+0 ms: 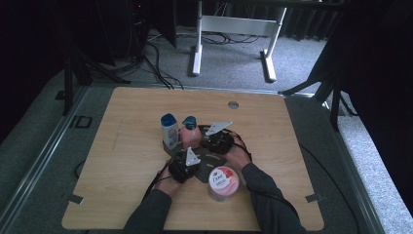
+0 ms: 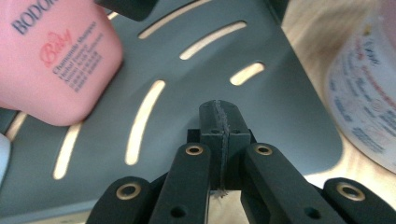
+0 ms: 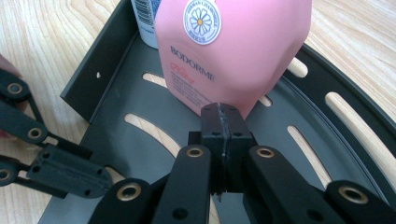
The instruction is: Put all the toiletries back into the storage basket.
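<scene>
Over the slotted tray [image 2: 280, 93], both hand-held grippers' jaws press together empty, partly hiding the pink bottle [image 3: 233, 51].

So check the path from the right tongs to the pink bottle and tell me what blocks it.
Nothing visible does. In the right gripper view the right tongs, jaws together, sit right at the foot of the pink bottle on the dark slotted tray. The left tongs lie off to one side, out of that line.
</scene>
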